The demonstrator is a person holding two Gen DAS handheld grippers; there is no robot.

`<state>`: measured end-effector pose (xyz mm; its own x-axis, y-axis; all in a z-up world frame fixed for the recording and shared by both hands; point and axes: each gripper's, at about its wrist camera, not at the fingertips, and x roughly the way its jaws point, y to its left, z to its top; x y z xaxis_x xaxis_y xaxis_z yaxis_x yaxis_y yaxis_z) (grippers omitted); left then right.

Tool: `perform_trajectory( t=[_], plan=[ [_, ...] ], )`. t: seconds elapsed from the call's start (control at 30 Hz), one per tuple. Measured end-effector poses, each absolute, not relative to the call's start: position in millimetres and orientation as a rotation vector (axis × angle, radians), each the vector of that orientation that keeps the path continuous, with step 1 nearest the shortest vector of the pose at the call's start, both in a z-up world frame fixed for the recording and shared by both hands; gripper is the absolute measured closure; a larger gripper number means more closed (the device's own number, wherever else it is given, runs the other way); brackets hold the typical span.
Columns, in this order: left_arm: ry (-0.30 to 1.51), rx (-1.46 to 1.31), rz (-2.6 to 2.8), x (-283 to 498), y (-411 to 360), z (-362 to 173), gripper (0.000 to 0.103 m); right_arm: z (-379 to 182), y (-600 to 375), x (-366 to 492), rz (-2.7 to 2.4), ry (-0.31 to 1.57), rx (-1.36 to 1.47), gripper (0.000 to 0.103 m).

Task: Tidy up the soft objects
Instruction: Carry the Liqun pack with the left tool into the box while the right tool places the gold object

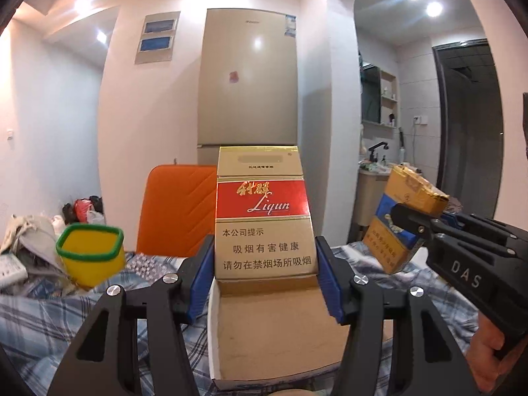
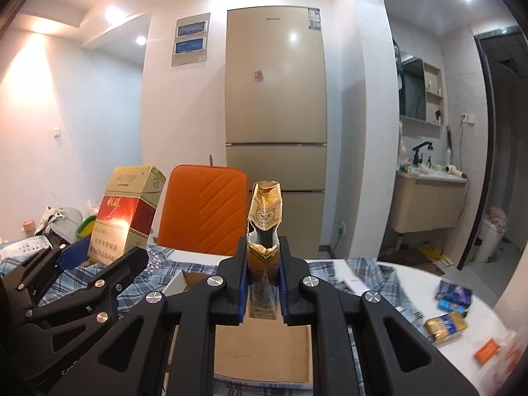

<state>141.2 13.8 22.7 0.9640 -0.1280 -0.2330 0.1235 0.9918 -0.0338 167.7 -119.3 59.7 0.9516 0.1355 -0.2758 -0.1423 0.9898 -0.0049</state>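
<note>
Liqun carton [image 1: 264, 214] gripped upright in left claw [image 1: 264, 283]; right claw [image 2: 263, 283] clamps crumpled gold-blue pack [image 2: 264, 231].

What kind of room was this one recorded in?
Most likely a small studio flat: a tall fridge stands against the wall, a washbasin nook with a vanity sink opens on the right, and a plaid cloth covers the work surface.

red-gold carton [image 1: 262, 217], orange chair [image 1: 178, 211], blue plaid cloth [image 1: 39, 313]
</note>
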Motion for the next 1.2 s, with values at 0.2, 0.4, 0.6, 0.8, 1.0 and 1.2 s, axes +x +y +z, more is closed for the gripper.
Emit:
perform_trajectory(
  t=[0.2, 0.4, 0.6, 0.8, 1.0, 1.2],
  plan=[
    [0.303, 0.0, -0.105, 153.3, 12.4, -1.1, 0.047, 15.7, -125.6, 197.8, 0.148, 0.328, -0.01, 0.089],
    [0.35, 0.022, -0.116, 155.2, 6.2, -8.2, 0.047, -16.2, -128.9, 222.3, 0.234, 0.488, 0.006, 0.089],
    [0.36, 0.003, -0.113, 157.5, 10.4, -8.3, 0.047, -26.2, -128.5, 231.2, 0.326, 0.549, 0.051, 0.087],
    [0.351, 0.01, -0.109, 155.2, 10.2, -7.9, 0.046, -35.4, -128.5, 240.8, 0.339, 0.617, 0.067, 0.067],
    [0.312, 0.006, -0.094, 145.0, 12.0, -2.5, 0.016, -33.7, -138.5, 237.8, 0.316, 0.597, 0.114, 0.033],
    [0.239, 0.025, -0.089, 124.1, 12.4, 10.4, 0.006, -32.7, -140.6, 238.5, 0.308, 0.604, 0.11, 0.033]
  ],
)
